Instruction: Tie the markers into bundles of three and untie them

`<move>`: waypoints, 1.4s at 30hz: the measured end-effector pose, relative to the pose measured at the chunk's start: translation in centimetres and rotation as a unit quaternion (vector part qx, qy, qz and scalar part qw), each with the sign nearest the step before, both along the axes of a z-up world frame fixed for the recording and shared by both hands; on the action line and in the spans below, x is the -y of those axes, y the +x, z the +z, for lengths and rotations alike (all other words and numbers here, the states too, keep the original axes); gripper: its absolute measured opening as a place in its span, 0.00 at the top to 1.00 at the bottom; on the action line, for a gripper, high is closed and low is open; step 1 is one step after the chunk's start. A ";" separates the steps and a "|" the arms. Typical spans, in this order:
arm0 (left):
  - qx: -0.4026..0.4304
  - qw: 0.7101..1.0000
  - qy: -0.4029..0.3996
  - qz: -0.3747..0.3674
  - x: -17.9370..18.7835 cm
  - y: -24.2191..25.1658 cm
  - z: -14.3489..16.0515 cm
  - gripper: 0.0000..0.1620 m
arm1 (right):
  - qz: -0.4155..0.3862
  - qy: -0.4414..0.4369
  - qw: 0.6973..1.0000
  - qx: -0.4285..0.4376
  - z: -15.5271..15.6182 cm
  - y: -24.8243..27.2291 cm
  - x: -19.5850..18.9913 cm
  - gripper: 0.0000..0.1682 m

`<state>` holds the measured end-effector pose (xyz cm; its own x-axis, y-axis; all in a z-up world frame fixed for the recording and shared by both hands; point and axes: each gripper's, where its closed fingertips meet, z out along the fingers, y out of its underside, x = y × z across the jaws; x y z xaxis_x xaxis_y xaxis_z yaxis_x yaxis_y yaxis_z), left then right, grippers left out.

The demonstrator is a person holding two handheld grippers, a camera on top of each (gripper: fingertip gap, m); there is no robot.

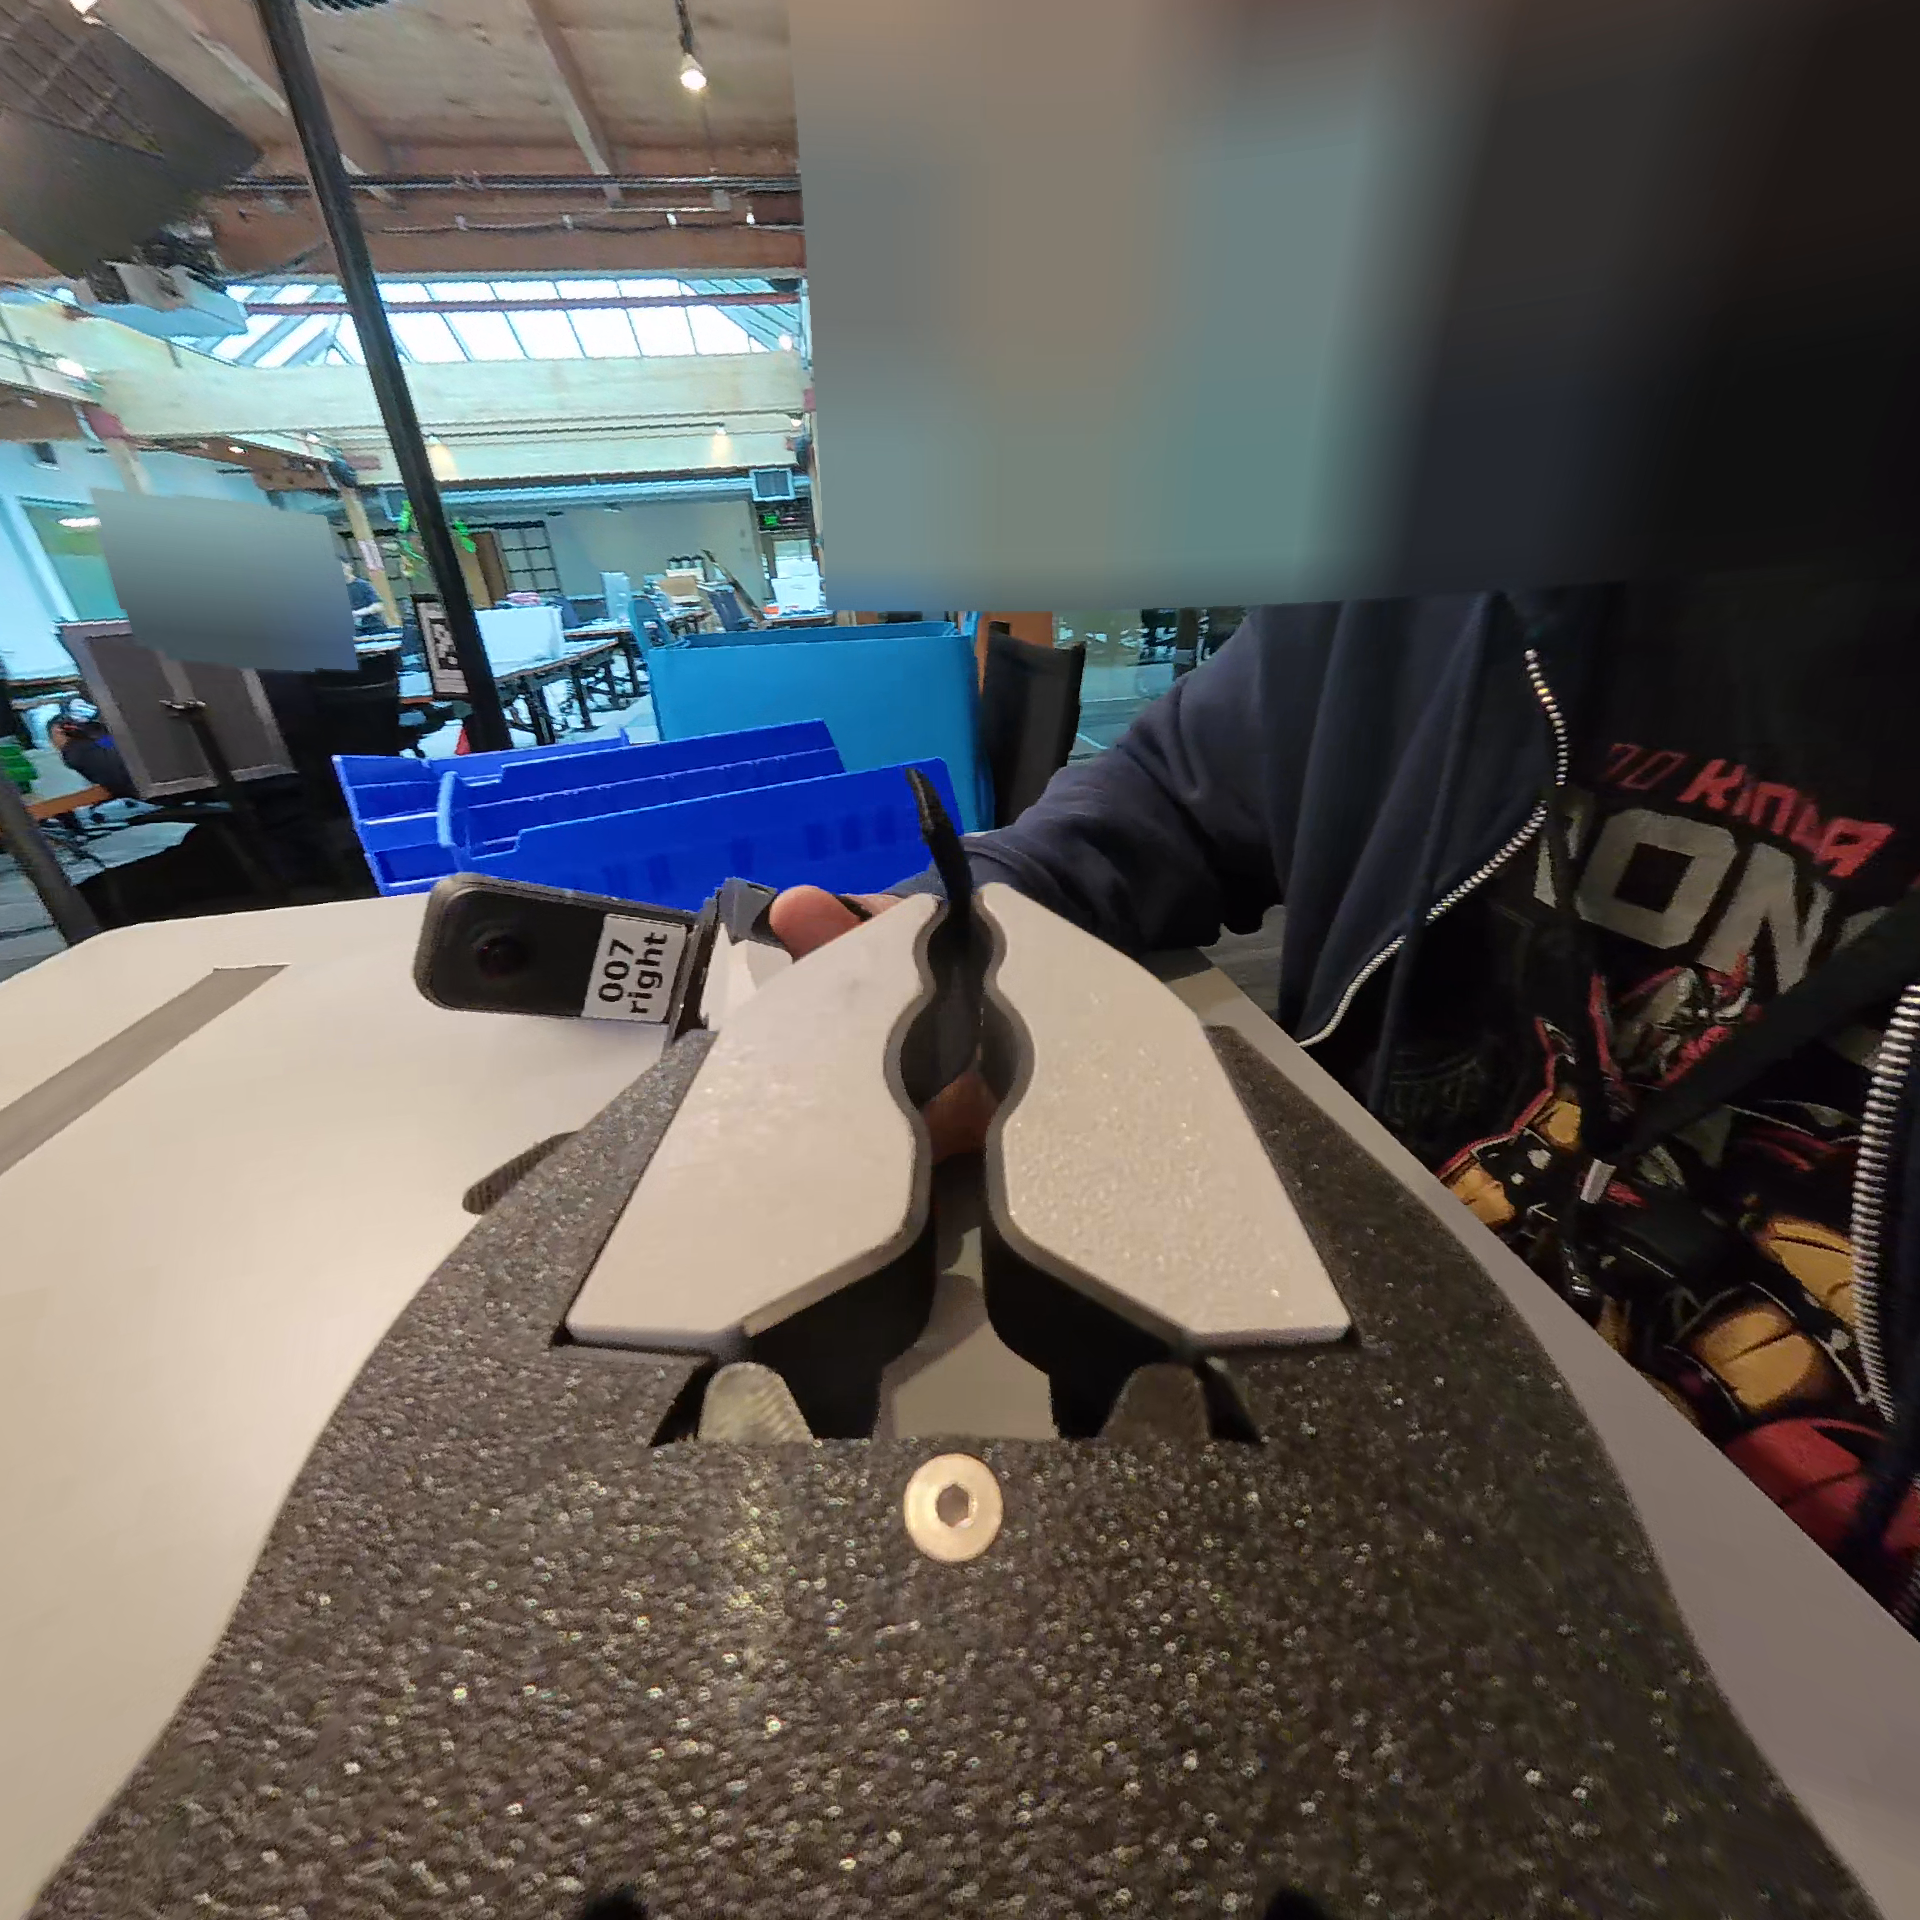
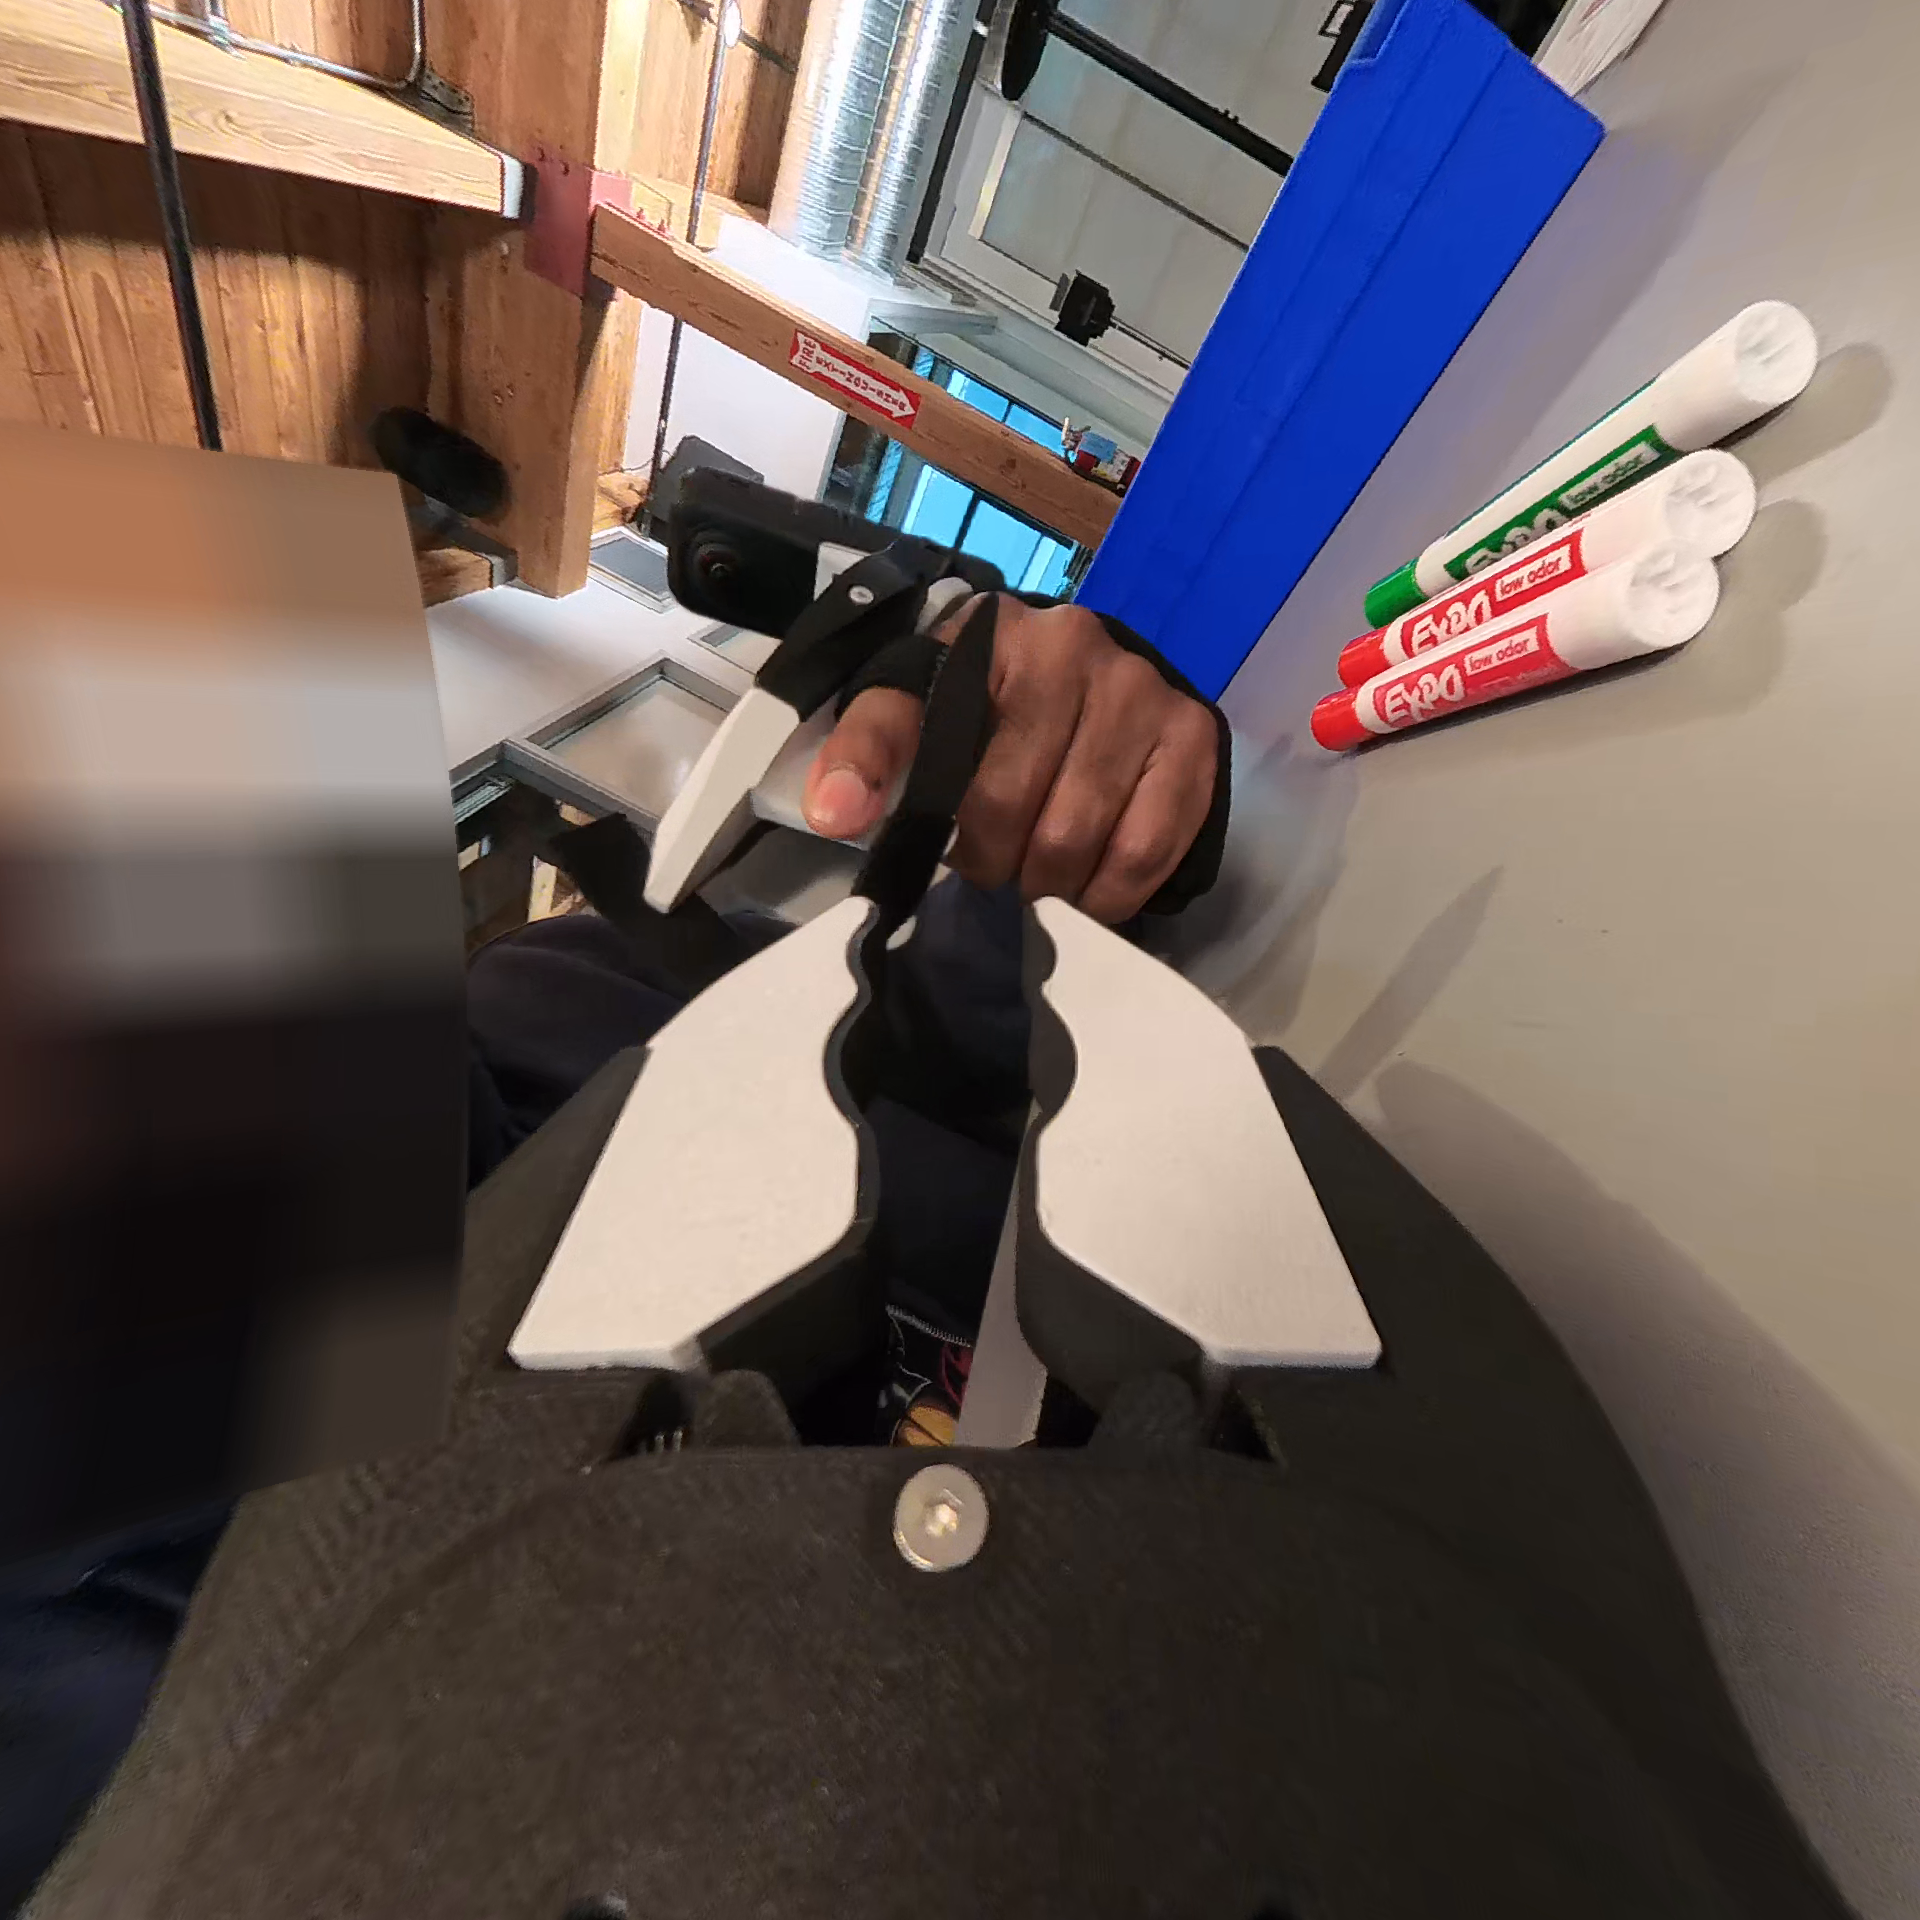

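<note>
Three markers lie side by side on the grey table (image 2: 1621, 1039): one green (image 2: 1590, 468) and two red (image 2: 1538, 582) (image 2: 1507, 665). They are loose, with no strap around them. My left gripper (image 1: 956, 899) is shut on a black strap (image 1: 935, 831) that sticks up past its tips. My right gripper (image 2: 956, 914) is open. The same strap (image 2: 940, 748) hangs in front of it, its end touching the inner edge of the left fingertip. A hand holds the left gripper, whose fingers (image 2: 717, 800) face my right gripper. Both grippers are held off the markers.
A blue plastic bin (image 2: 1330, 343) stands on the table beside the markers and also shows in the left wrist view (image 1: 644, 821). The right gripper's camera (image 1: 540, 956) sits just beyond my left fingers. A person in a dark hoodie (image 1: 1455, 831) sits at the table edge.
</note>
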<state>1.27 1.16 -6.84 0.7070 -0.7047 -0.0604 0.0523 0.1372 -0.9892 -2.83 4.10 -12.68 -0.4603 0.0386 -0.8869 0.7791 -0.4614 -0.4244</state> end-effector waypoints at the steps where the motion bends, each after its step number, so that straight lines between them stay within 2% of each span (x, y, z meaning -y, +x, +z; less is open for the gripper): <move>1: 0.003 1.000 -0.002 -0.009 0.2 0.0 0.0 0.99 | 0.002 -0.005 1.000 0.001 0.1 0.0 0.0 0.85; 9: 0.019 0.998 -0.021 -0.049 1.0 -0.4 -0.5 0.99 | -0.006 -0.088 0.996 -0.007 1.4 -0.1 -0.5 0.86; 12: 0.017 0.999 -0.025 -0.042 0.8 -0.7 -0.8 0.99 | 0.003 -0.077 0.997 -0.006 1.2 0.1 0.0 0.86; 20: 0.042 0.996 -0.081 -0.022 -0.2 -1.8 -1.3 0.99 | -0.089 0.047 0.993 -0.057 0.6 -1.0 -1.0 0.98; 26: 0.112 0.965 -0.234 -0.037 -1.5 -2.1 -3.8 0.99 | -0.143 0.182 0.960 -0.159 0.7 -1.3 -1.9 1.00; 29: 0.142 0.941 -0.304 -0.043 -1.9 -2.0 -5.5 0.99 | -0.150 0.245 0.933 -0.217 0.7 -1.0 -1.8 1.00; 34: 0.194 0.909 -0.360 -0.075 -1.8 -1.6 -6.0 0.99 | -0.145 0.359 0.869 -0.308 0.3 -0.4 -1.2 1.00; 39: 0.204 0.892 -0.393 -0.090 -1.5 -0.9 -6.5 0.99 | -0.160 0.482 0.765 -0.397 -0.1 -0.3 -1.2 0.99; 42: 0.214 0.883 -0.409 -0.086 -1.7 -0.8 -6.8 0.99 | -0.163 0.549 0.685 -0.450 -0.4 -0.2 -1.1 0.99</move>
<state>0.47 2.88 -13.67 0.4200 -0.4874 0.7656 0.3961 -0.6605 -0.6378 -3.06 5.25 -13.05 -0.6099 0.6858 0.3972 -0.0952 0.4342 -0.8958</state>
